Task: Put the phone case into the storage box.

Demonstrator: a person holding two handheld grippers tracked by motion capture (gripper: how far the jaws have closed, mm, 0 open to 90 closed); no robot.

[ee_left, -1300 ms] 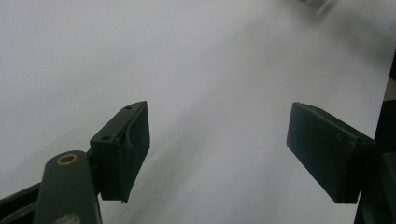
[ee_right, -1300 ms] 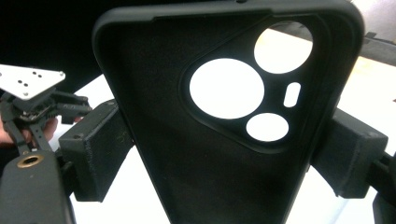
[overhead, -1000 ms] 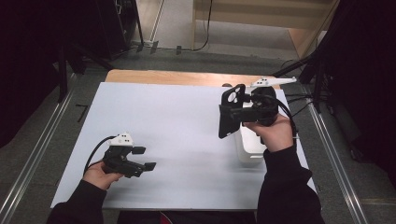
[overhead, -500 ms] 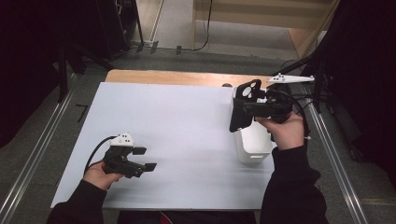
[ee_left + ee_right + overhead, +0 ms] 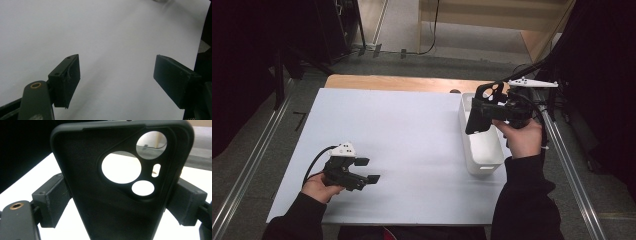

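1. High view. The right gripper is held raised at about 2 o'clock of the white table, above the near end of a white bin that lies along the table's right edge. A black phone case is seen clamped between its jaws, hanging down toward the bin. The left gripper is held low at about 7 o'clock, jaws apart, nothing between them, pointing toward 3 o'clock.

2. Left gripper view. Both black pads are seen well apart over bare white table surface. No object is held or touched.

3. Right gripper view. The phone case is seen from its inner side, camera cut-outs toward 1 o'clock. The two pads are pressed against its long side walls, one on each side, below the cut-out cluster. The case's lower end is out of frame.

4. Handling, judged. The case is taken to be light and thin-walled, flexible rather than stiff; the side walls are expected to bow inward under a hard squeeze. The matte finish is judged moderately grippy, so slip is considered unlikely. It is not regarded as fragile.

5. Grip point, judged. A hold across the side walls at mid-length is preferred, as is seen here. The thin bridges between the cut-outs are to be avoided, being the weakest part. A pinch on one rim only is expected to let the case twist.
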